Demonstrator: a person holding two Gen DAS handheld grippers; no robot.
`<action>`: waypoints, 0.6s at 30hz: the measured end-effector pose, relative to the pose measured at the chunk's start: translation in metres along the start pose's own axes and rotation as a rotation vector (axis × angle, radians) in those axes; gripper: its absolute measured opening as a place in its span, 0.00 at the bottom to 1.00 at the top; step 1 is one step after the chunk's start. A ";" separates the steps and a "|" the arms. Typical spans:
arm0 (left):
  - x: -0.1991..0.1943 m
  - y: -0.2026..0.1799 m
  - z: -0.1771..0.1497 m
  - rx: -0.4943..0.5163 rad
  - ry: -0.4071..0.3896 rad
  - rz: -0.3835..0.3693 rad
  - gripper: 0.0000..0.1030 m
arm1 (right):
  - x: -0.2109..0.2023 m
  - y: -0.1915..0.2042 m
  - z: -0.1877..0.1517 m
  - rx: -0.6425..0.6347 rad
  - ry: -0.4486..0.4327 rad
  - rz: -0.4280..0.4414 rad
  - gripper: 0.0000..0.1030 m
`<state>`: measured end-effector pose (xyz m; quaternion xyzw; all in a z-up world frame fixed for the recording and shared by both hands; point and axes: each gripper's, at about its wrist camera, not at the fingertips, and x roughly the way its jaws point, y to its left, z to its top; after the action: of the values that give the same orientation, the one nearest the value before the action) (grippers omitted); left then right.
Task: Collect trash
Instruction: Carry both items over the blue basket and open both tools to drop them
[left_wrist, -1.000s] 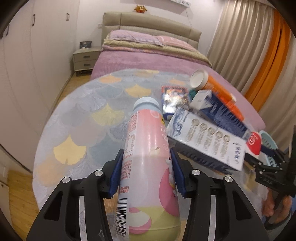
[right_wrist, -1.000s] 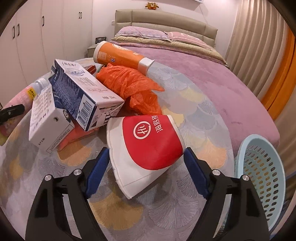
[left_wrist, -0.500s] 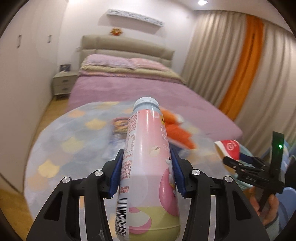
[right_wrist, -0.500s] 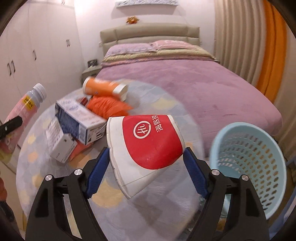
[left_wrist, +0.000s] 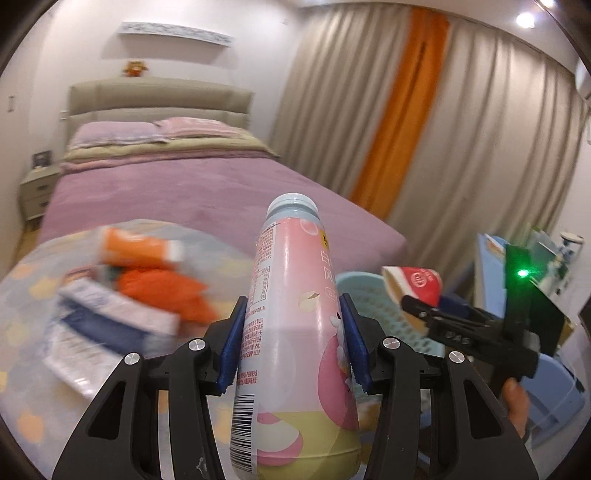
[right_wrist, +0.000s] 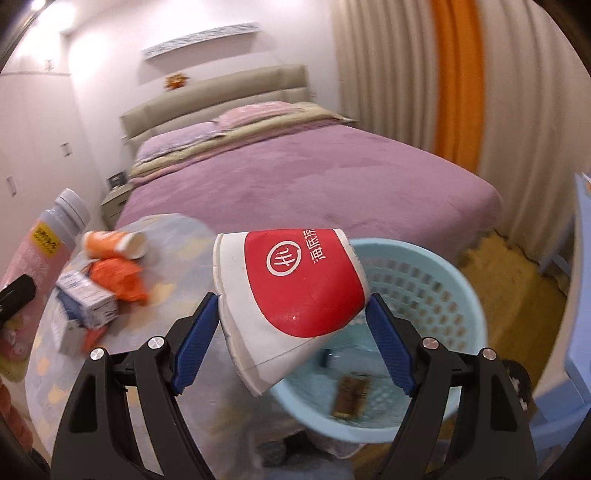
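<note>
Gripping a tall, smooth plastic bottle (left_wrist: 295, 332) with a pink and pale-green label and a grey-blue cap, the left gripper (left_wrist: 291, 339) presses its blue pads against both sides of the body. The right gripper (right_wrist: 291, 332) is clamped on a squashed paper cup (right_wrist: 291, 291), white with a red band and a round logo, its rim dented flat, held just above a round pale-blue plastic basket (right_wrist: 469, 295) with a lattice wall; a small dark wrapper (right_wrist: 351, 397) lies on the basket's bottom.

Left behind on a round table (right_wrist: 177, 240) with a soft cloth in a fan-scale pattern are an orange tube (right_wrist: 110, 242), a crumpled orange bag (right_wrist: 118, 277) and blue-and-white cartons (right_wrist: 88, 299), all blurred. Past the table stand a bed (right_wrist: 314, 184) with a purple cover and padded beige headboard, pleated beige curtains (left_wrist: 480, 129) with an orange strip, and a nightstand (left_wrist: 35, 192).

Compared with a second ago, both views have swung from the table towards the curtains, the pile has slid to the left, and the basket has come from the frame's edge to beneath the cup. Both grips are unchanged.
</note>
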<state>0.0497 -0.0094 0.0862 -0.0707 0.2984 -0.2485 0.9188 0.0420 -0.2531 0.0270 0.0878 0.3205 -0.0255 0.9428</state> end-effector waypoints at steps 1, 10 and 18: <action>0.009 -0.009 0.001 0.008 0.012 -0.025 0.45 | 0.002 -0.012 0.000 0.025 0.009 -0.014 0.74; 0.106 -0.070 0.001 0.022 0.155 -0.171 0.45 | 0.030 -0.091 -0.018 0.160 0.104 -0.096 0.74; 0.173 -0.079 -0.009 -0.045 0.250 -0.197 0.45 | 0.056 -0.114 -0.038 0.171 0.178 -0.130 0.75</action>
<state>0.1326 -0.1640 0.0122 -0.0886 0.4076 -0.3374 0.8439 0.0522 -0.3575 -0.0537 0.1488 0.4044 -0.1057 0.8962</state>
